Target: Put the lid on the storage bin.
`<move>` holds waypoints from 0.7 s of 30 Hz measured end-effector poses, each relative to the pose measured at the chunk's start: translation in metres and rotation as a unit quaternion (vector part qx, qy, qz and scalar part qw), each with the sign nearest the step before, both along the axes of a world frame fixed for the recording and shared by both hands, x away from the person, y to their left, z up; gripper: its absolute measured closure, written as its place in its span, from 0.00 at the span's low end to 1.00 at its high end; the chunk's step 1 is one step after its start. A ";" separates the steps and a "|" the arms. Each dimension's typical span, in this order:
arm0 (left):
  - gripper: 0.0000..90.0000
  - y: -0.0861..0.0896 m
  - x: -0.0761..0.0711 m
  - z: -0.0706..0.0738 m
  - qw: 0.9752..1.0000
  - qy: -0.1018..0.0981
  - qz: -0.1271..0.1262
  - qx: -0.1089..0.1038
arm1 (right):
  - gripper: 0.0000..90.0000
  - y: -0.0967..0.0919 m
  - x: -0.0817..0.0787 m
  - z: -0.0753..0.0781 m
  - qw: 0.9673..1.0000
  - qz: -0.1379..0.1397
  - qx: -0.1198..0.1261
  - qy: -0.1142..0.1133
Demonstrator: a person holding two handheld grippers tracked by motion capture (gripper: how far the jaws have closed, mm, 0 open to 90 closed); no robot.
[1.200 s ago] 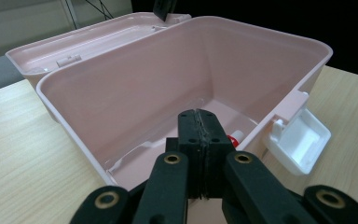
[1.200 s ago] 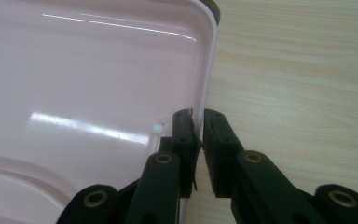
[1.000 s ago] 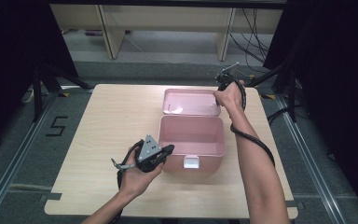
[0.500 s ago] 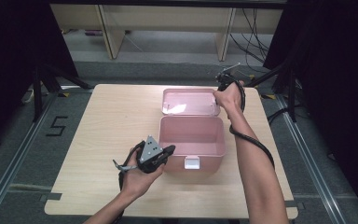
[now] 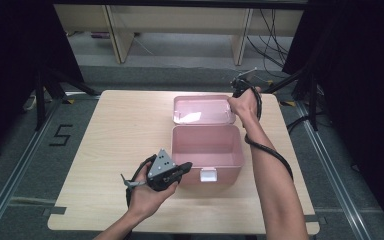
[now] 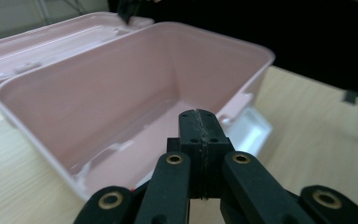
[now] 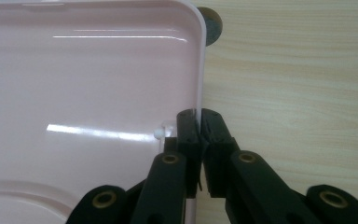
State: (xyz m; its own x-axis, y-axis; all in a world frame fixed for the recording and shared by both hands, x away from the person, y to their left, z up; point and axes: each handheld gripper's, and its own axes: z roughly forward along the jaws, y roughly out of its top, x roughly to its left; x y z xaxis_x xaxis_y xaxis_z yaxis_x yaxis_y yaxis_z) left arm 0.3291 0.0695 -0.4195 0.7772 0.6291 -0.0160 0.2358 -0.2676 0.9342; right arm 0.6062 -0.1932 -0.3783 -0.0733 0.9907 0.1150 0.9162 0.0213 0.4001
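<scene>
So there's a pink box [image 5: 207,146] sitting open around the middle of the worktop [image 5: 105,135], with its lid [image 5: 200,110] flopped back flat at 12 o'clock from the tub. The right tool [image 7: 200,122] has been closing, and its jaws are now pinched on the lid's right edge, with the thin pink rim caught between the pads. The left tool [image 5: 179,169] is closed on nothing, nosed up to the tub's front left corner, roughly 8 o'clock from the box. The lid's long axis runs side to side across the worktop, so I'd guess it has to swing forward toward the person to close, and the right hand [image 5: 244,102] is the one on it. The hinge is hard to make out, and the tub looks empty.
</scene>
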 end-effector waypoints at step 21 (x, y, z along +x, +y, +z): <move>1.00 -0.008 0.011 -0.031 0.998 -0.040 0.043 0.021 | 1.00 -0.001 -0.008 0.017 0.999 0.018 0.029 -0.019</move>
